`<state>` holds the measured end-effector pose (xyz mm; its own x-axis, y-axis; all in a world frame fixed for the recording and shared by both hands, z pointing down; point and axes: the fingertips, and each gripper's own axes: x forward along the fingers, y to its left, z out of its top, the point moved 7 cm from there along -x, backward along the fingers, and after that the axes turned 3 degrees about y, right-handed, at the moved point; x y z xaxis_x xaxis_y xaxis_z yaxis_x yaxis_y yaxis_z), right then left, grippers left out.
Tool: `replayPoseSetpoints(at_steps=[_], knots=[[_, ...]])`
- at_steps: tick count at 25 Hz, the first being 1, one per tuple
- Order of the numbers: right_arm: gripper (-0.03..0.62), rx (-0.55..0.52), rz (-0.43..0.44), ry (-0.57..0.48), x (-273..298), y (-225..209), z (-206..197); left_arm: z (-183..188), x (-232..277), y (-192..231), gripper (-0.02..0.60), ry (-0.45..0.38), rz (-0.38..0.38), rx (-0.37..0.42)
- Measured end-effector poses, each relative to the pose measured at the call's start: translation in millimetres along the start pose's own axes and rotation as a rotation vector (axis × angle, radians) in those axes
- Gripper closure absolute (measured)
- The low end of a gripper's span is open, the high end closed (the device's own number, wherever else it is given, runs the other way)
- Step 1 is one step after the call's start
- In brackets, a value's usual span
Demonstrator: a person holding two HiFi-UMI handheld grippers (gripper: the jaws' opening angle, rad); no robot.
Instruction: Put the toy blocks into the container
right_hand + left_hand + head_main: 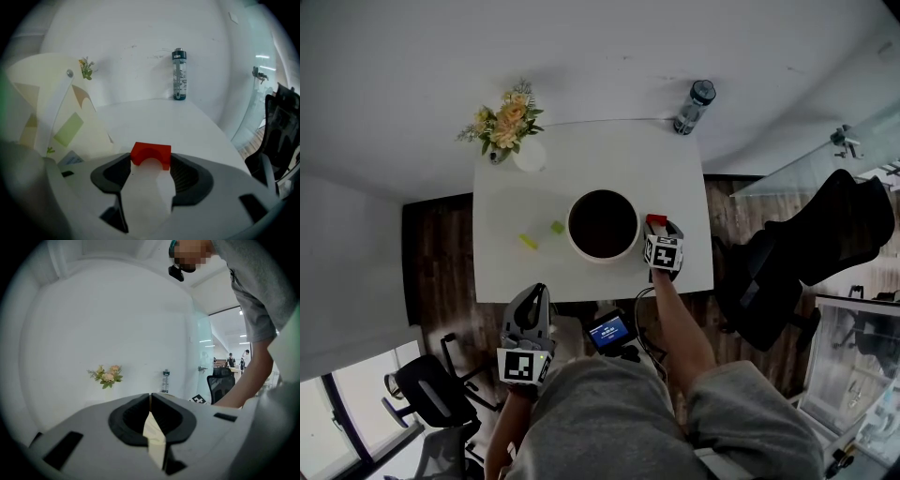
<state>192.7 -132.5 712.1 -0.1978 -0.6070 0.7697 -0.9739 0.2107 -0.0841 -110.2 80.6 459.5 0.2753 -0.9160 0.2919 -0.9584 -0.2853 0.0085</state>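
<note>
Red arch block (150,152): it is seen resting on the table (516,272), just to the right of the container (602,259) and outside it, with the arch opening facing down.
Handling: the block is judged to be light, stiff and smooth-faced, and no fragility is expected. A slip is thought likelier than any damage if it is pinched lightly.
Grip point: the two flat end faces are best taken, low enough that the pads are kept off the hollow arch.
Right gripper (151,164): the jaws are held wide, with the block between their tips. The pads appear to be set against its two ends, and the block has not been lifted off the table.
Container: its cream wall is seen close on the left in the right gripper view, and its dark inside is shown from above.
Other blocks: a yellow block (529,242) and a green block (557,227) are left on the table beyond the container's far side.
Left gripper (150,401): it is closed on nothing and held back from the table's near edge.
</note>
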Motion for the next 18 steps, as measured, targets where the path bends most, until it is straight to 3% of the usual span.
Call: replayPoseSetpoints(at_steps=[9,18], knots=[[0.329,-0.073,0.066,-0.108,-43,-5,18,3,16,-9,0.575,-0.016,-0.046,-0.001],[0.33,-0.224,0.218,-0.224,-117,5,32,5,48,-18,0.575,-0.033,-0.104,0.017]])
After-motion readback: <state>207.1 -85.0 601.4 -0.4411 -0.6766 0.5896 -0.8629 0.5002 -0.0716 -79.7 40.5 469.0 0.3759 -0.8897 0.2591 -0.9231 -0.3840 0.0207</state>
